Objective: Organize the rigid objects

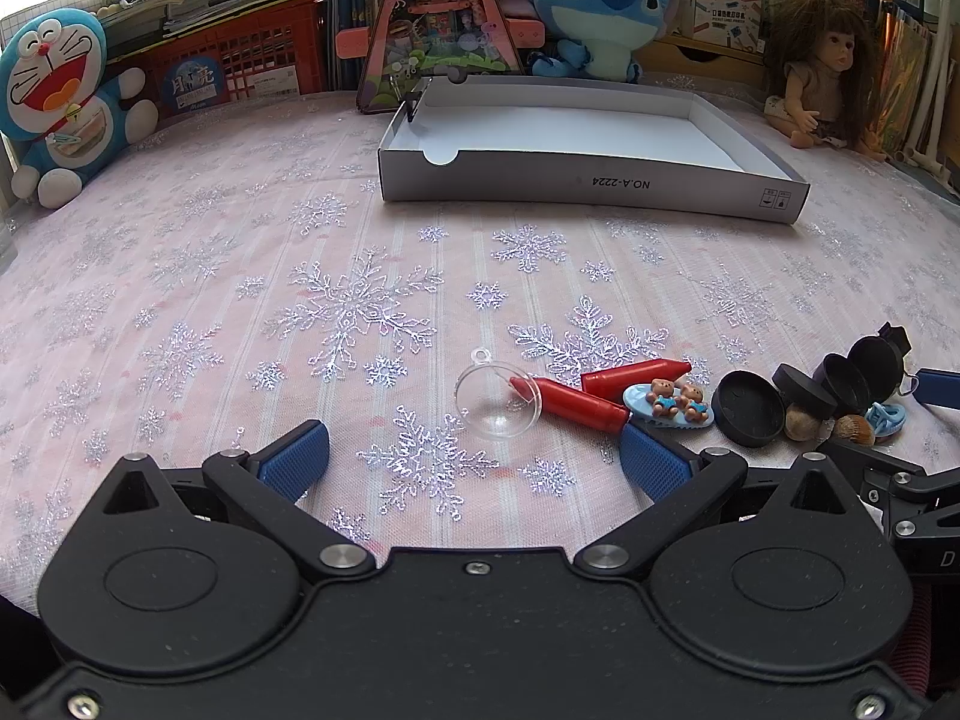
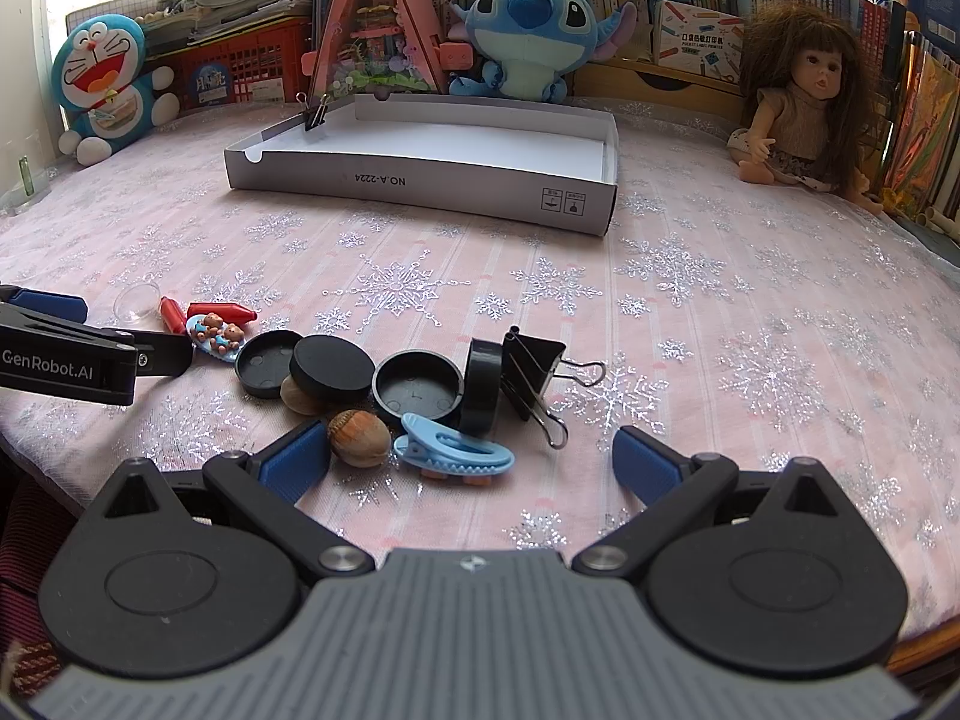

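Your left gripper (image 1: 474, 459) hangs low over the snowflake tablecloth (image 1: 240, 276) with its jaws spread wide and nothing between them; its right blue pad (image 1: 651, 462) sits just beside the butt of the nearer red crayon (image 1: 576, 405), though contact cannot be confirmed. Your right gripper (image 2: 471, 459) is likewise released and empty, its left pad (image 2: 297, 459) close to a hazelnut (image 2: 360, 438), with a light-blue hair clip (image 2: 456, 453) lying in the gap between the fingers. The side of your left gripper reads "GenRobot.AI" in the right wrist view. The items to be sorted lie in a loose row near the table's front edge: a clear plastic half-sphere (image 1: 498, 399) touching the nearer crayon's tip, a second red crayon (image 1: 636, 378) behind it, a blue barrette with two small bears (image 1: 669, 405), several black round caps (image 2: 333, 369), a second nut (image 2: 297, 396) under one cap, and a large black binder clip (image 2: 534, 375) beside an upright cap. Well beyond them stands an open white box (image 1: 588, 186) printed "NO.A-2224", seen upside down; a small binder clip (image 2: 315, 114) grips its left wall. Plush toys, a doll (image 2: 798, 102) and a red crate (image 1: 240, 60) line the back.
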